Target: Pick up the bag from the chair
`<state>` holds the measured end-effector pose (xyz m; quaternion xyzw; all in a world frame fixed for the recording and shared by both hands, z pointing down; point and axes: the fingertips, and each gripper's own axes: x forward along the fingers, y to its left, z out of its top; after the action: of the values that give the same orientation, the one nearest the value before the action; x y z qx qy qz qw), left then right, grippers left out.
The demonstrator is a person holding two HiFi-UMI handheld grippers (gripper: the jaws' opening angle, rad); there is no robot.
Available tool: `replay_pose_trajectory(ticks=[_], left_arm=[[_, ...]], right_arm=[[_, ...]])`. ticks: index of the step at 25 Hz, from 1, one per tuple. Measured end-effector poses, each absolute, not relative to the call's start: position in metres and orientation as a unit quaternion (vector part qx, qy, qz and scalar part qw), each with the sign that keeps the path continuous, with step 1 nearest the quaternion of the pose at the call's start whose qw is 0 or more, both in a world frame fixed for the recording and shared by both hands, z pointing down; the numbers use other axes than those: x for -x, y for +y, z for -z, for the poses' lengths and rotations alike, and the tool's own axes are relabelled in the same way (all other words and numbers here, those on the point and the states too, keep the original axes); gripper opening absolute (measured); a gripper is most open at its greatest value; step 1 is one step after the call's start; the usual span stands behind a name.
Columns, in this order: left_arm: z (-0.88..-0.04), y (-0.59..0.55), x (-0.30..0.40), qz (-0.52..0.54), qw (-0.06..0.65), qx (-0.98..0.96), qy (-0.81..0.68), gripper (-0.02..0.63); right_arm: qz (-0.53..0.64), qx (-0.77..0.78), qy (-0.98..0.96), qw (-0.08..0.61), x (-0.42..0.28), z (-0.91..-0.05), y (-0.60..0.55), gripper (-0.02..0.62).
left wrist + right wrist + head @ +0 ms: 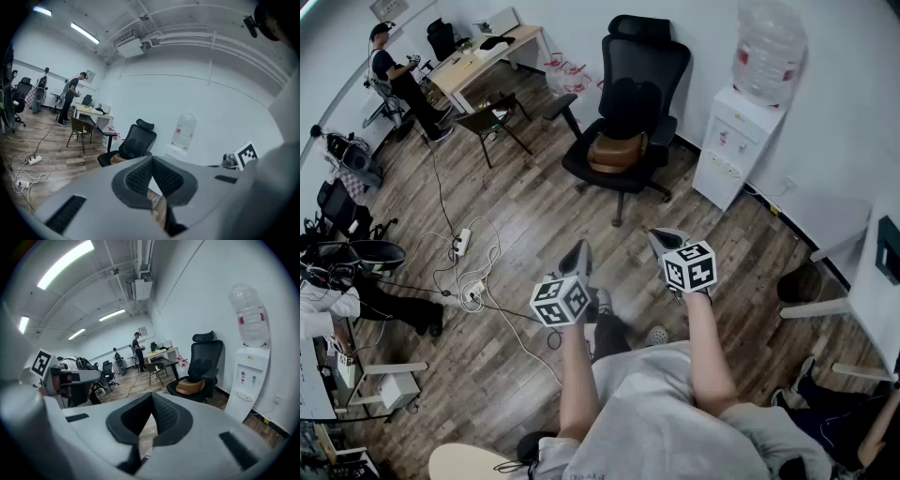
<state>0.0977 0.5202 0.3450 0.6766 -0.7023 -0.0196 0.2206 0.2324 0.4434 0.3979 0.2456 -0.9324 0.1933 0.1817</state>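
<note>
A brown bag (617, 150) lies on the seat of a black office chair (630, 98) at the back of the room. Both grippers are held out over the wooden floor, well short of the chair. My left gripper (579, 253) has its jaws closed together with nothing between them, and so has my right gripper (662, 240). In the left gripper view the bag (116, 158) peeks out just above the shut left gripper (152, 162). The right gripper view shows the bag (190, 386) on the chair (205, 361), beyond the right gripper (152, 398).
A white water dispenser (739, 141) stands right of the chair against the wall. A dark folding chair (492, 117) and a desk (483, 54) are to the left, with a person (397, 73) beside them. A power strip with cables (461, 246) lies on the floor.
</note>
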Motion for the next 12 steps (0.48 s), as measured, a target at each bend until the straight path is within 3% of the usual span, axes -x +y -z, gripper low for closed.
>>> replay_pose_trajectory(ticks=[12], left_arm=[[-0.357, 0.511, -0.086, -0.008, 0.232, -0.666, -0.709, 0.005]], right_arm=[[-0.211, -0.262, -0.925, 0.175, -0.232, -0.406, 0.437, 0.002]])
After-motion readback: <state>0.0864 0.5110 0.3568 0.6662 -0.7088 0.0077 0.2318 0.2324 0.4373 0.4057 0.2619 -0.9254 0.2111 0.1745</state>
